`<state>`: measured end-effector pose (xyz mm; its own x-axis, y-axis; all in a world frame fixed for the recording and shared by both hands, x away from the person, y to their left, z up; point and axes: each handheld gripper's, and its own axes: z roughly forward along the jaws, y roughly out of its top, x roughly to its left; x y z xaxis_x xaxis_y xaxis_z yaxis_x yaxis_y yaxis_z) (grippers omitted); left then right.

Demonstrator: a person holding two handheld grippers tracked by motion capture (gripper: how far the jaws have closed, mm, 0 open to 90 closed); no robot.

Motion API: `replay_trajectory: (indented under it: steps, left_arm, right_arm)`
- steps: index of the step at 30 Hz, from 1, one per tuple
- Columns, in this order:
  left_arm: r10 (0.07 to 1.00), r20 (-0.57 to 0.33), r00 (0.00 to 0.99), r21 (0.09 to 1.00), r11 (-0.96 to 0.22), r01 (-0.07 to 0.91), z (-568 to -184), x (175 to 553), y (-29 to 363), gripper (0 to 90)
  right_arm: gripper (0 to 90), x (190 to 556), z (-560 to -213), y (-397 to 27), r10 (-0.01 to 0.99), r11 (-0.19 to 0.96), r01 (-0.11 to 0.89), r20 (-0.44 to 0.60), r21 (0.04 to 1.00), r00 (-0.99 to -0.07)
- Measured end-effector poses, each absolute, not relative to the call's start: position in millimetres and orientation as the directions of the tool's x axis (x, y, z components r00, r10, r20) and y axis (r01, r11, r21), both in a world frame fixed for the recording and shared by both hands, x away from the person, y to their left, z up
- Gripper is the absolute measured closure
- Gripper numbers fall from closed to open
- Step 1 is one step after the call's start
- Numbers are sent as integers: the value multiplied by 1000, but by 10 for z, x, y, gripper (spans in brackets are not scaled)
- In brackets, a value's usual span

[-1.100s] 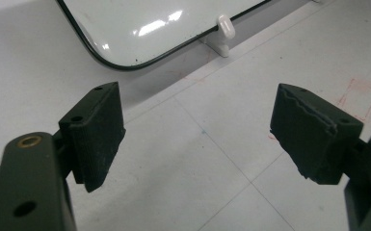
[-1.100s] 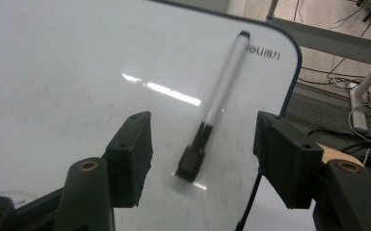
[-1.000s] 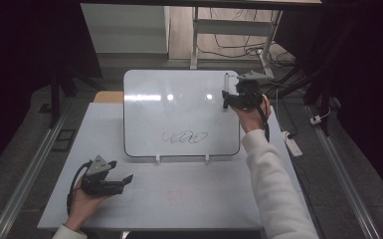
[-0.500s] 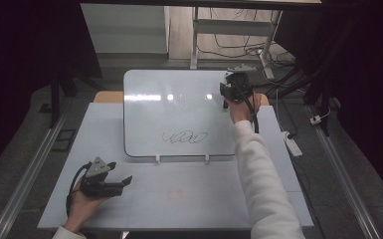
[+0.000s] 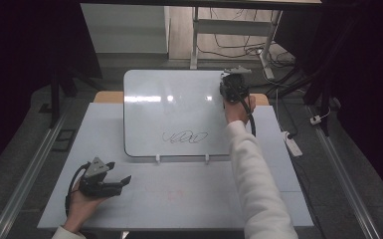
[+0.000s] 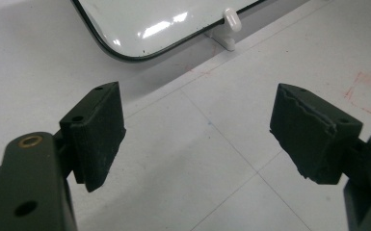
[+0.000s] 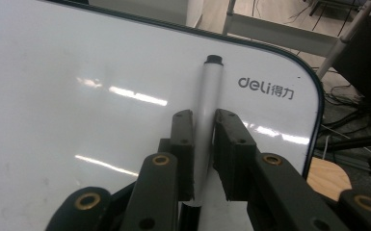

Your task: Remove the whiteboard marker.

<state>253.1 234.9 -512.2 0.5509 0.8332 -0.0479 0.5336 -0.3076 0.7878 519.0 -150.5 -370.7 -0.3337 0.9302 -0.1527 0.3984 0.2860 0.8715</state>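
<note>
Right gripper (image 7: 203,144) jaws closing onto marker at whiteboard's far right corner.
The marker (image 7: 208,103) is now lying clenched on the whiteboard (image 5: 174,112) (pickup looks secured), long axis running 6 to 12 o'clock in the right gripper view, dark end at 12; left gripper (image 6: 197,137) is idling released over the counter (image 5: 179,191).

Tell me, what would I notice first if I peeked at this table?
Probably the big shiny whiteboard lying in the middle of the table, with a black scribble near its front edge. At its far right corner, the right gripper has just closed its jaws on a white marker. The left gripper rests open at the near left.
</note>
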Motion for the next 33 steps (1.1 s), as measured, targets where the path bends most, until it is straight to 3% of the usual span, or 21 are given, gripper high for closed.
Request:
replay_trajectory:
  steps: [9, 18, 33]
  left_arm:
    - [838, -45, 544, 790, -304, 533, -5117, 2520, 2358, 203]
    - [841, -47, 540, 790, -300, 535, -5122, 2517, 2368, 203]
    - [826, -89, 556, 818, -258, 515, -4981, 2571, 2306, 215]
  right_arm:
    - [808, 5171, -3713, -1482, 926, 270, 397, -123, 877, -357]
    - [809, 4990, -3662, -1595, 913, 228, 335, -81, 914, -399]
    - [809, 4223, -3868, -1763, 768, 234, 261, -13, 936, -640]
